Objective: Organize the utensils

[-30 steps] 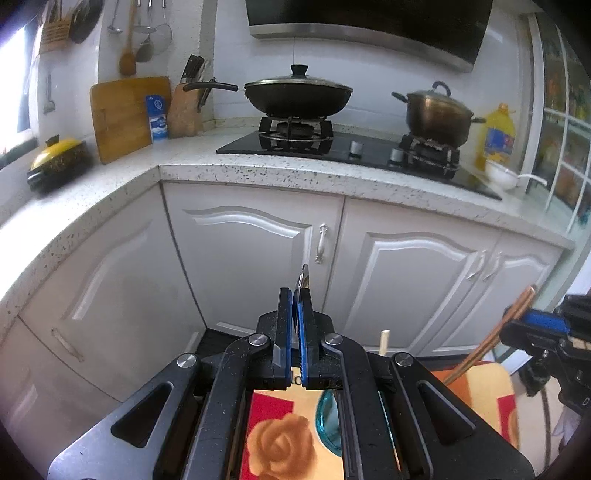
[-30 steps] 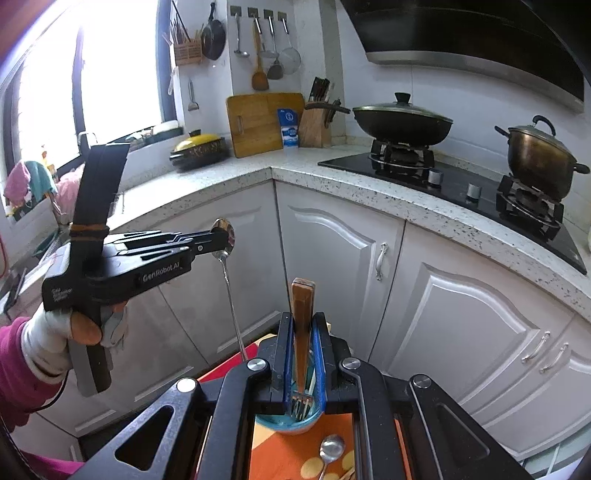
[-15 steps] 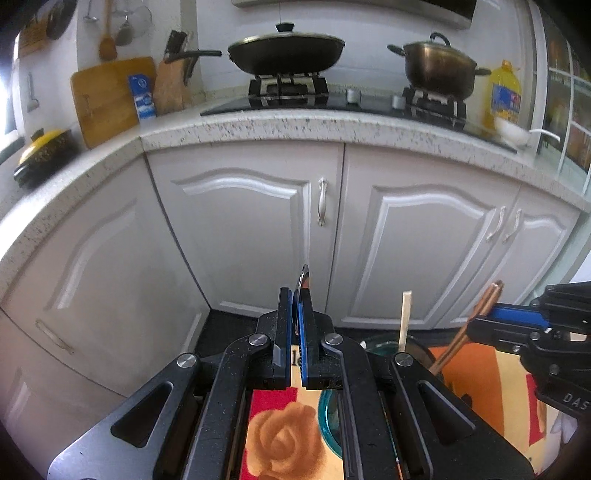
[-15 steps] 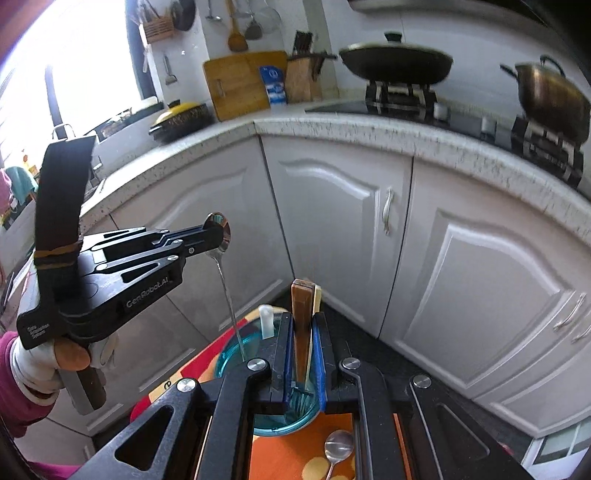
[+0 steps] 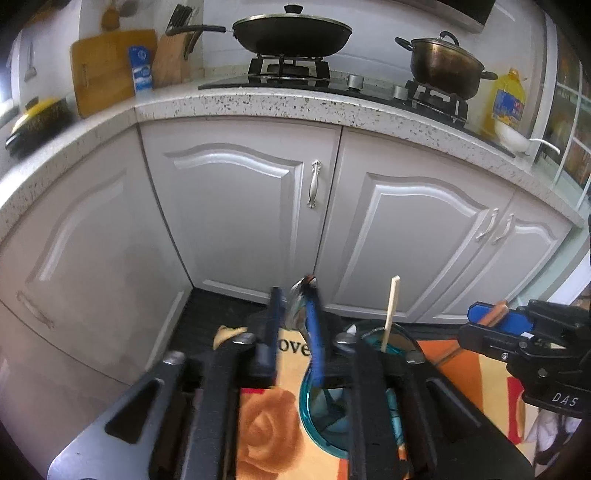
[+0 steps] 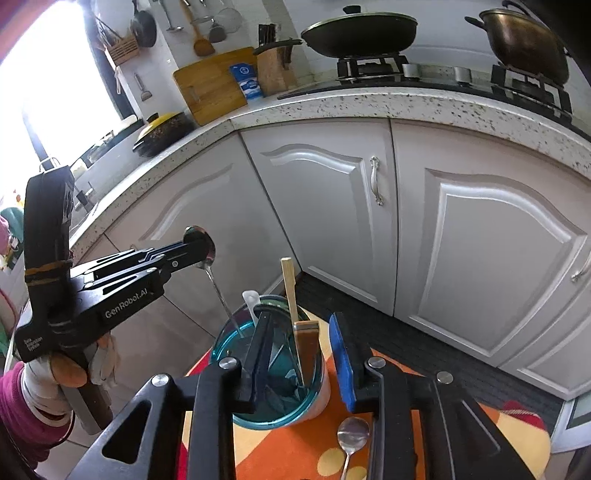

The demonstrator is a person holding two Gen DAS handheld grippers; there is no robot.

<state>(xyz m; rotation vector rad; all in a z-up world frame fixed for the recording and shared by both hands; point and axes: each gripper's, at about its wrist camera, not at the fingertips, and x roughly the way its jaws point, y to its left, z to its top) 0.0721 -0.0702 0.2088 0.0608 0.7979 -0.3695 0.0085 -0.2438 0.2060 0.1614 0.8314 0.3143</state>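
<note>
home kitchen | gas hob (image 5: 288, 68), wok (image 5: 291, 35), cabinets (image 5: 236, 206)

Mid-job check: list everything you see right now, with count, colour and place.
cup: 1, teal, on the cloth
stick: 1, pale wood, standing in the cup
white spoon: 1, in the cup
brown-handled utensil: 1, in the cup
steel spoons: 2, one with its handle in the cup, one lying on the cloth
cloth: 1, orange patterned, under the cup
wok: 1, black, on the stove
pot: 1, bronze, on the stove
cutting board: 1, wood, against the wall
knife block: 1, wood, on the counter
oil bottle: 1, yellow, on the counter
left gripper: open, spoon bowl at its tips
right gripper: open, over the cup
</note>
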